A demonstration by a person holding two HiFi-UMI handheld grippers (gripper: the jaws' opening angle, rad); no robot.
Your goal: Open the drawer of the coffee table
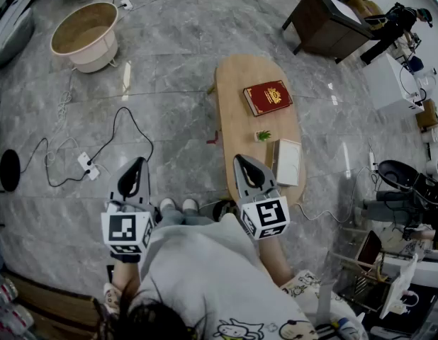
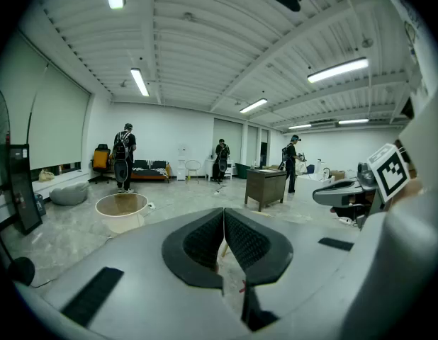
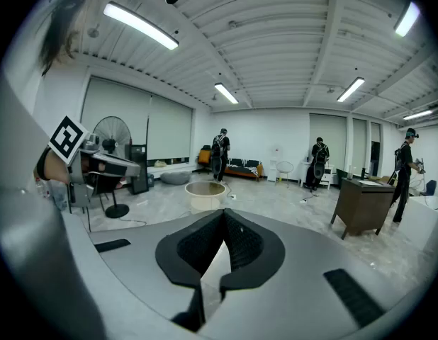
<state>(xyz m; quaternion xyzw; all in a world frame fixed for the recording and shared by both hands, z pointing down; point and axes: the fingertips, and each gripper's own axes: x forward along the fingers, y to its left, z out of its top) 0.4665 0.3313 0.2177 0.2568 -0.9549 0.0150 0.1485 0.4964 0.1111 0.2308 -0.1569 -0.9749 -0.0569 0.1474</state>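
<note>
The oval wooden coffee table [image 1: 237, 112] stands on the grey floor ahead of me in the head view; no drawer shows from above. My left gripper [image 1: 140, 161] hangs over bare floor to the table's left, shut and empty. My right gripper [image 1: 238, 159] is over the table's near end, also shut with nothing between its jaws. In the left gripper view the closed jaws [image 2: 223, 211] meet along one line, and in the right gripper view the jaws [image 3: 224, 213] touch at the tips.
On the table lie a red book [image 1: 268, 97], a small green plant [image 1: 262, 136] and a white box [image 1: 288, 161]. A beige tub [image 1: 85, 35] and power strip with cables [image 1: 88, 165] sit left. A dark desk [image 1: 324, 21] stands far right. Several people stand far off.
</note>
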